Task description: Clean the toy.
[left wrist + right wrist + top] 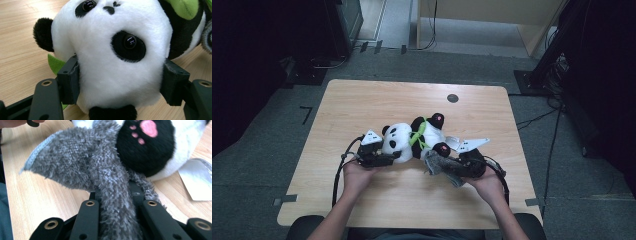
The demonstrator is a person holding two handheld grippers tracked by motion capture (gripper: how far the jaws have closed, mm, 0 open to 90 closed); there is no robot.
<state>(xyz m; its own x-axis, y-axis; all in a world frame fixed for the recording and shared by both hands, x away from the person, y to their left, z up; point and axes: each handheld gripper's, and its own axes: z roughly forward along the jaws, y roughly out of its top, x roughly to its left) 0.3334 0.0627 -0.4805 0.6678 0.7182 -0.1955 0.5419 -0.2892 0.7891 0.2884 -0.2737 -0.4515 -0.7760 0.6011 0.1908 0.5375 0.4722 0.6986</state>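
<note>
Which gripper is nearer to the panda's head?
Left. The left gripper is clamped around the panda's head; the right gripper holds a grey cloth beside its foot.

The high view is dim overall: the pale wooden worktop point(362, 110) takes soft, even light from above, with only faint shadows, while the far left and far right corners of the room sink into near black and the picture looks a little soft and grainy. In the left gripper view the panda toy point(117, 50) is bright and fairly sharp, small glints in its eyes, whereas the right gripper view's grey cloth point(100, 170) is perhaps slightly blurred at close range.
</note>
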